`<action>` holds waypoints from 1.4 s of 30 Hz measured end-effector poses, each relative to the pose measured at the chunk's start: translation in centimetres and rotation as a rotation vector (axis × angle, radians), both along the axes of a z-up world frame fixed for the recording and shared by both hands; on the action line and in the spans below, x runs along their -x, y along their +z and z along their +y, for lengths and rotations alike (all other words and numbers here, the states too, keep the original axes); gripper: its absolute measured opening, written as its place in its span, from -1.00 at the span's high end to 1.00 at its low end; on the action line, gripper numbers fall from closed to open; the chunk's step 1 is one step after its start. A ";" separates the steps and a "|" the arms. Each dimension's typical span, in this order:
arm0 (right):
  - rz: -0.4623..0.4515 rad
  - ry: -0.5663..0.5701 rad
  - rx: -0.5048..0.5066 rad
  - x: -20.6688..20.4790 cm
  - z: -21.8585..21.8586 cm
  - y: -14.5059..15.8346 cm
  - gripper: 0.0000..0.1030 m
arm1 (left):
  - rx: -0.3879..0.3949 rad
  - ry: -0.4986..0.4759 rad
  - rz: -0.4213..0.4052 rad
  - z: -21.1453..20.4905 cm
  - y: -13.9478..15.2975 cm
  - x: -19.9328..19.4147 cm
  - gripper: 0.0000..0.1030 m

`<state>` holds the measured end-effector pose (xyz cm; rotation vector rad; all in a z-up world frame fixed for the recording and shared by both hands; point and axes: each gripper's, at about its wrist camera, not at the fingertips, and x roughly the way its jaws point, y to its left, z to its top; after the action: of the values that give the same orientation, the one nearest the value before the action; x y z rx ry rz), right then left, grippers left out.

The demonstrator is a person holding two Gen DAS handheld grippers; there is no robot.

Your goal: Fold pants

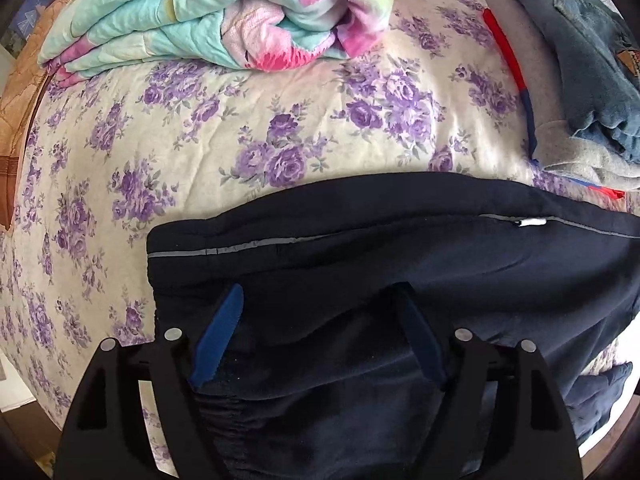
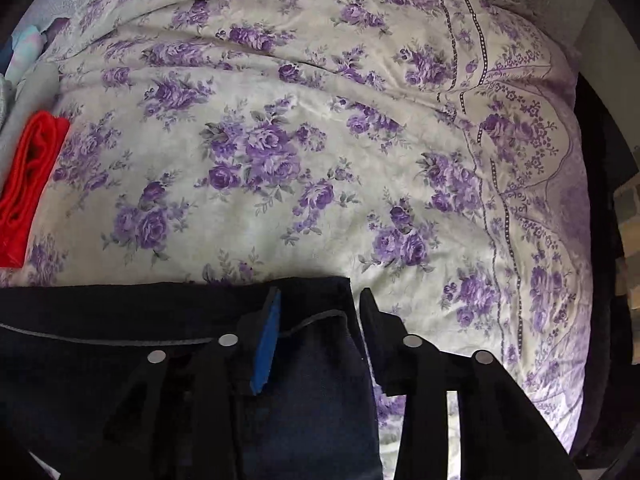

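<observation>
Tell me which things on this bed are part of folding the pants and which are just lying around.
For the job:
dark pants
left gripper
right gripper
flowered bedspread, the folding surface

Just lying about:
bright quilt
blue jeans
grey garment with red trim

Both wrist views give you soft, even daylight with no hard shadows and no glare; its source lies outside the pictures. The floral bedspread (image 1: 280, 92) reads bright and slightly washed out, while the dark pants (image 1: 400, 264) swallow detail, so you see folds only faintly. Fisheye distortion bows straight lines and bulges the bed, with black vignetting in every corner. Focus is sharp at centre and softens toward the rim. The right view is somewhat dimmer and greyer, and its bedspread (image 2: 280, 120) looks muted.
</observation>
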<state>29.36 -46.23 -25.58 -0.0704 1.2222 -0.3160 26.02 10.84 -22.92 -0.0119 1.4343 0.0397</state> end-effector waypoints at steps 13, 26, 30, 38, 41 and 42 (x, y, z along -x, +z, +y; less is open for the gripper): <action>-0.286 0.093 -0.283 17.4 11.2 13.1 -0.56 | 0.040 -0.172 -0.105 7.5 6.0 -1.1 -0.59; -0.184 0.172 -0.305 20.0 18.7 11.7 -0.56 | 0.095 -0.369 0.064 4.7 -0.6 -4.0 -0.24; -0.172 0.231 -0.341 18.1 20.3 11.3 -0.56 | 0.150 -0.419 0.047 4.5 -1.1 -3.9 0.25; -0.178 0.669 -0.366 10.0 29.2 11.8 -0.56 | 0.144 -0.502 -0.044 3.2 1.4 -0.8 0.63; -0.119 0.817 -0.354 6.0 33.1 10.3 -0.56 | 0.166 -0.487 -0.092 3.6 3.2 0.1 0.63; -0.098 0.858 -0.354 4.8 34.2 9.8 -0.56 | 0.172 -0.487 -0.103 3.7 3.6 0.5 0.63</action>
<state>24.55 -12.00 -15.82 -0.2580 1.0320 0.6351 25.51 14.53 -19.37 0.1911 1.3019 -0.4786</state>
